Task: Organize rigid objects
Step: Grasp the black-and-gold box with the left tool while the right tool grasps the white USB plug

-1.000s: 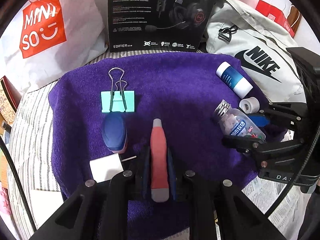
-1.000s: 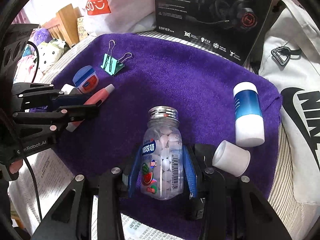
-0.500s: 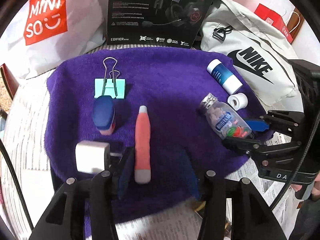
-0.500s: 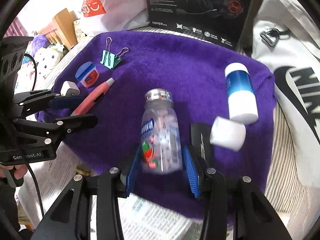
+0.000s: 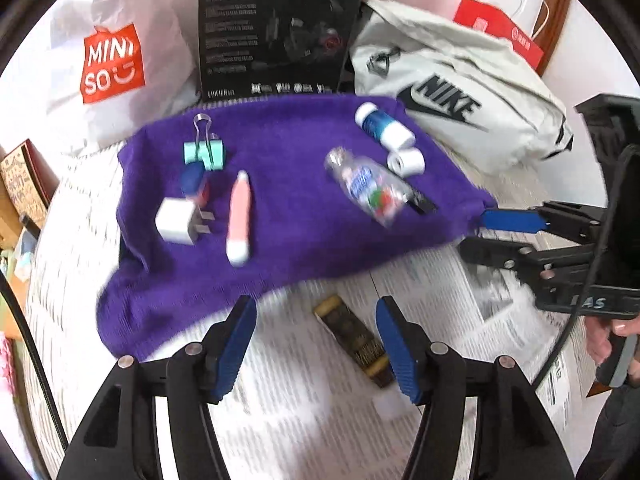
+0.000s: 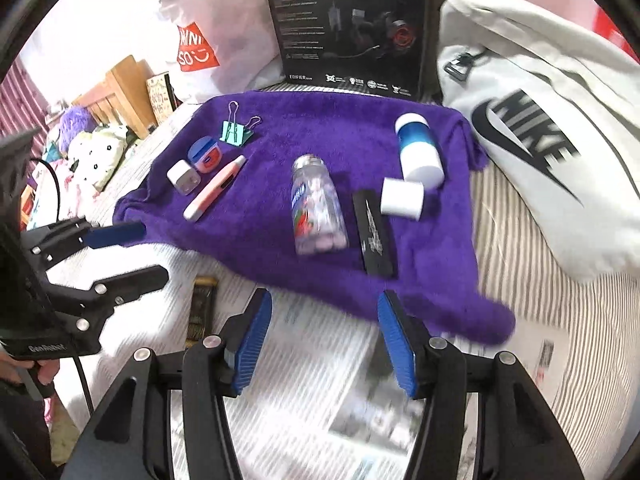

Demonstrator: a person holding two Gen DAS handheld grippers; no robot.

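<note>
A purple towel [image 5: 288,248] [image 6: 260,232] holds several items. On its left lie a pink pen-shaped tool [image 5: 240,216] [image 6: 214,188], a white plug [image 5: 178,220] [image 6: 183,176], a blue-lidded tin [image 5: 194,184] [image 6: 205,153] and a green binder clip [image 5: 205,151] [image 6: 236,132]. On its right lie a clear candy bottle [image 5: 368,188] [image 6: 318,208], a blue-and-white bottle [image 5: 384,128] [image 6: 418,146], a white cap [image 5: 408,162] [image 6: 402,198] and a black flat stick [image 6: 373,232]. My left gripper [image 5: 316,344] is open and empty over newspaper, short of the towel. My right gripper [image 6: 324,340] is open and empty too.
A dark, gold-ended bar [image 5: 354,338] [image 6: 200,308] lies on newspaper [image 5: 320,408] between my left fingers. A black headset box [image 5: 276,28], a Miniso bag [image 5: 112,64] and a white Nike bag [image 5: 452,96] stand behind the towel. Striped cloth [image 6: 560,320] lies to the right.
Both grippers let go and opened, then pulled back off the towel. The pink tool and the candy bottle now lie free on the towel.
</note>
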